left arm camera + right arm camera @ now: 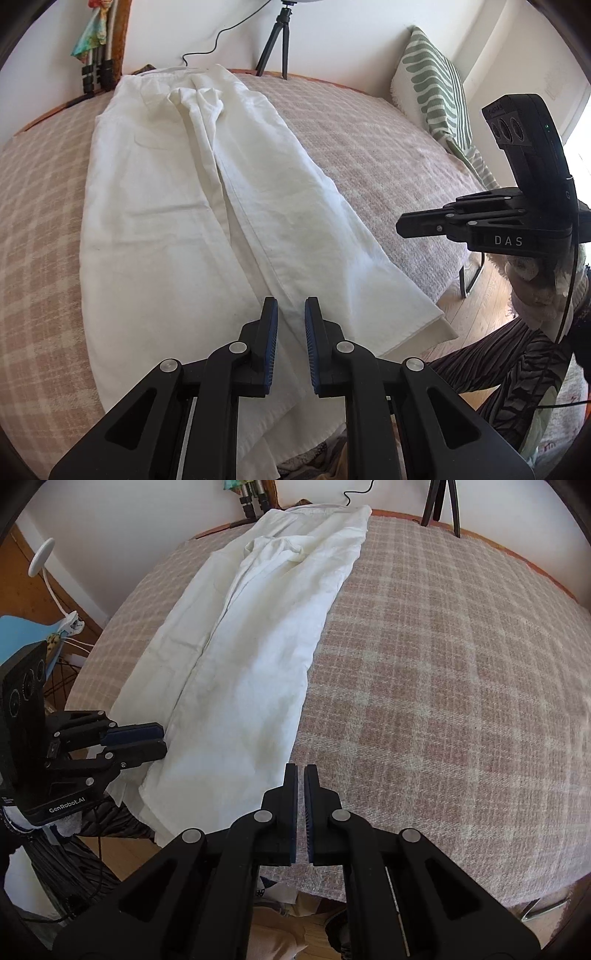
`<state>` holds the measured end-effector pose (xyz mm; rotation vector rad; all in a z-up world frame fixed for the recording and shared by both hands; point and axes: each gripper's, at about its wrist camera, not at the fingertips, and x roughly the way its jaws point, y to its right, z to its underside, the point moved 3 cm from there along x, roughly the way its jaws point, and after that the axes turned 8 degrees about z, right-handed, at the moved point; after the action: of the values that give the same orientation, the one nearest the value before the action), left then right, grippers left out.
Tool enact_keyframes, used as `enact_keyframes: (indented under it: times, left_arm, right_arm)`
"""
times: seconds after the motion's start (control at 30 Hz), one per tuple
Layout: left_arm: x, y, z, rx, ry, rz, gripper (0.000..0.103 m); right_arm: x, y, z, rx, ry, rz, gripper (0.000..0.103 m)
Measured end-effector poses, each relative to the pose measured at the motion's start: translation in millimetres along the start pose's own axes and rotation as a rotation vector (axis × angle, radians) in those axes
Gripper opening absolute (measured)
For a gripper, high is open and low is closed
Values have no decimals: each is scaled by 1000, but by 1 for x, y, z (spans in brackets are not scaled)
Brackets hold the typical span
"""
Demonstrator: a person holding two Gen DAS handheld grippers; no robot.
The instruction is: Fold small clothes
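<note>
Trousers: the white trousers (207, 206) lie lengthwise on the checked blanket (369, 147), running away from both our grippers, waistband at the far end, hems nearest us and spilling over the near edge (we judge they were spread this way so the legs can be folded over).
Left gripper: our left gripper (291, 314) hangs over the near leg seam with a narrow gap between its blue pads (272, 332); nothing is caught between them.
Right gripper: our right gripper (300, 775) has its pads all but together, only a sliver between them, over bare blanket just right of the near hem; it grips no cloth.
Reason: we read both as poised at the hem end for a first pinch.
Hidden: the hem corners drop below our fingers and out of sight; the bunched crotch hides how the waistband lies; the tripod (275, 40) is cut off at the top.
</note>
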<state>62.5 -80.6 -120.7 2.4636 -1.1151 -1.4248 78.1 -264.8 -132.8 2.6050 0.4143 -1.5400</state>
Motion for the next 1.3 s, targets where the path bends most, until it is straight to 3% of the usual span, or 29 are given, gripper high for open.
enact_keyframes:
  times: [0.2,0.37,0.53,0.6,0.7,0.83,1.17,1.3]
  left_arm:
    - [-27,-14,-20,2,83,-32,13]
    - [-41,-54,-36,-64,130,-70,13]
    - [-26,-75,-34,-93,85,-75,13]
    - [-20,-77,-30,-97,59,-71,13]
    - [-15,-78,-23,-105,42,-68,13]
    - [-15,-76,-11,-109,32,-66,13]
    - [-29,-50,37,-50,31,-62,13]
    - [-38,-40,52,-9,34,-68,13]
  right_arm:
    - [-10,-11,-59,-56,172,25,4]
    - [22,-24,-100,-40,151,-12,4]
    - [46,-31,-116,-67,135,-8,4]
    - [60,-33,-114,-104,101,42,4]
    - [78,-27,-103,-84,47,41,4]
    - [63,-28,-85,-86,54,5,10]
    - [24,-47,6,-192,36,-9,11]
    - [10,-55,38,-259,64,52,11]
